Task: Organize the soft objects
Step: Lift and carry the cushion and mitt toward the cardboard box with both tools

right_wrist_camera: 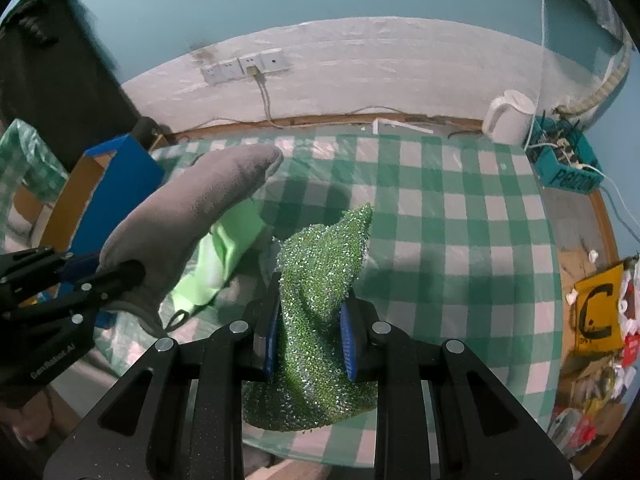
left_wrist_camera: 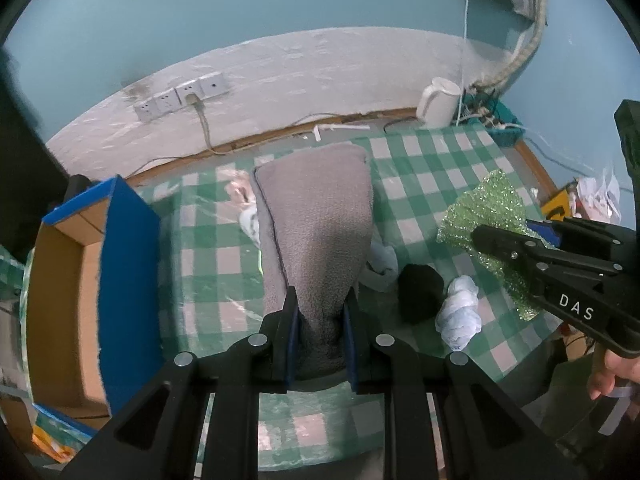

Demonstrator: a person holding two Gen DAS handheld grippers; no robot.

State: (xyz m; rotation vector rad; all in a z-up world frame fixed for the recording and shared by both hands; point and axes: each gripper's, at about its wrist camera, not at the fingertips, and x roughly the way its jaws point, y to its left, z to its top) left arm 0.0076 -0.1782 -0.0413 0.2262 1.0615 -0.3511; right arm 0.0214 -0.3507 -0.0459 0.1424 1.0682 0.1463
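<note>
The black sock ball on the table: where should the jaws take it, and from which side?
Grip the black sock ball across its round middle, coming from above. It lies free on the checked tablecloth, but the white rolled sock lies close on its right, so set the jaws front to back.

1. Grey towel (left_wrist_camera: 320,216) is showing matt, fleecy cloth.
2. Green cloth (right_wrist_camera: 320,280) is glittering, coarse and sequin-like.
3. Worktop (right_wrist_camera: 460,216) is wearing glossy checked plastic sheeting.
4. Box (left_wrist_camera: 64,292) is showing matt cardboard, blue outside.
</note>
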